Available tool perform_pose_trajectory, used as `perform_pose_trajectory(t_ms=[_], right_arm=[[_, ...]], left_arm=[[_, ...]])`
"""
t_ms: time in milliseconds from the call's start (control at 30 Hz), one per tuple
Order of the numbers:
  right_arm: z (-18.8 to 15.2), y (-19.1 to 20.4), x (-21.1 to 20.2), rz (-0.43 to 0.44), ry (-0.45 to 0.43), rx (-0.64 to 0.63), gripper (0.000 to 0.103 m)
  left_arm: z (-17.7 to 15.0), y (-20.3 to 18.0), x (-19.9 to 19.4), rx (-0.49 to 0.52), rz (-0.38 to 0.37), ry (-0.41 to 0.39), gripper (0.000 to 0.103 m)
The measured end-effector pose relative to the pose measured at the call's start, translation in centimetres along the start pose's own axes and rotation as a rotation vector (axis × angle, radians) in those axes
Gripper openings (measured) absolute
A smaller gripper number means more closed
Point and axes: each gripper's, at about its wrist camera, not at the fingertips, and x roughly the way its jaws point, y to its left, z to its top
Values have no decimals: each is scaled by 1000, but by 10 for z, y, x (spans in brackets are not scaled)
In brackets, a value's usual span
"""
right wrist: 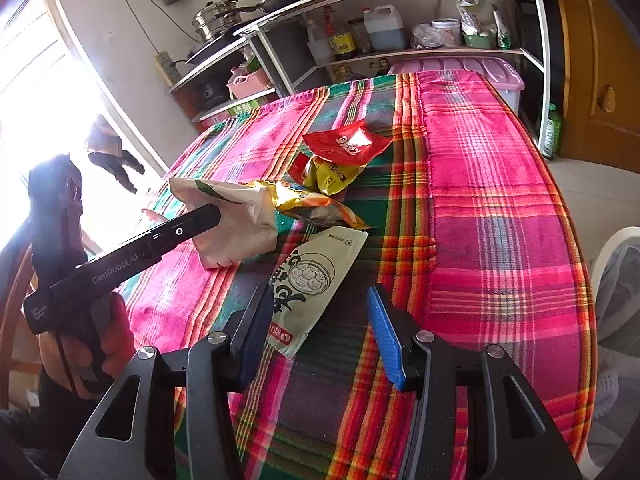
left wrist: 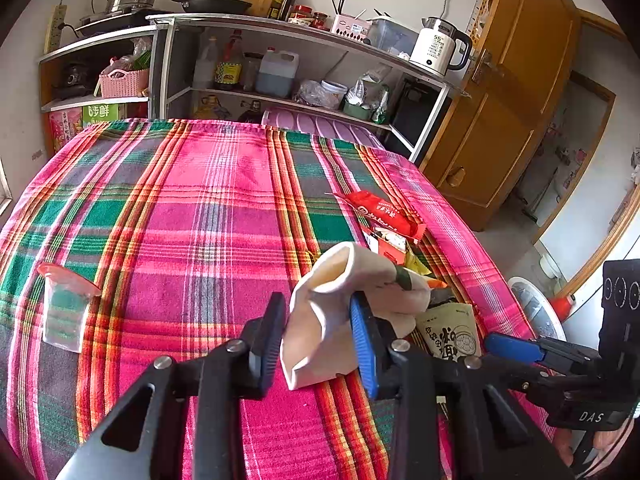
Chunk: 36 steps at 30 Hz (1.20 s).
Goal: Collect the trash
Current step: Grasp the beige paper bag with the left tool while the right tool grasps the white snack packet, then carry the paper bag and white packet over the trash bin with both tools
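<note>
My left gripper (left wrist: pixel 318 336) angles down toward the plaid tablecloth (left wrist: pixel 192 216) and is clamped on a crumpled cream paper bag (left wrist: pixel 340 308), one pad pressing each side. From the right wrist view, the same bag (right wrist: pixel 236 224) sits in the jaws with its lower edge touching the cloth, and the gripper body reads "GenRobot.AI". A hand (right wrist: pixel 116 336) grips its handle.

My right gripper (right wrist: pixel 316 328) tilts down with its jaws apart, holding nothing. Its left finger lies over the near edge of a pale green wrapper (right wrist: pixel 316 276) printed with steamed buns and Chinese characters.

Beyond lie a gold wrapper (right wrist: pixel 316 204), a yellow wrapper (right wrist: pixel 332 176) and a red wrapper (right wrist: pixel 348 142) with white lettering I cannot read. A clear plastic cup (left wrist: pixel 66 308) lies well apart at the left.
</note>
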Motion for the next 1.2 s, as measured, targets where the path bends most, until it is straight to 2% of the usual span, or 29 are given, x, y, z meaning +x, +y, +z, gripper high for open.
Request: perform_pose_trajectory(t_ms=[167,367,433,533,567,633,900,1200], right_arm=[[3,4,9,0,18,9,50],[7,9,14,-7,29,5,49],[6,11,16,-11,33,-5,38],[5,15,16,-22,25,-24,32],[5,16,15,-23,21,-28,22],[4,18,13,-17,11,-37,10],[-1,23,-6,-30,-29,-68,7],[-14,17,-45,-38,-86,-61,7]], left_arm=[[-6,-3,-13,3,-8,-30,25],[-14,0,-26,-15,-16,-50,20],[-17,2,-28,-24,-16,-51,19],[-20,3,-31,-33,-16,-51,18],[-20,3,-31,-33,-15,-51,18],[-22,2,-33,-34,-16,-51,18],[-29,-3,-42,-42,-25,-62,17],[-37,-27,-63,-22,-38,-86,17]])
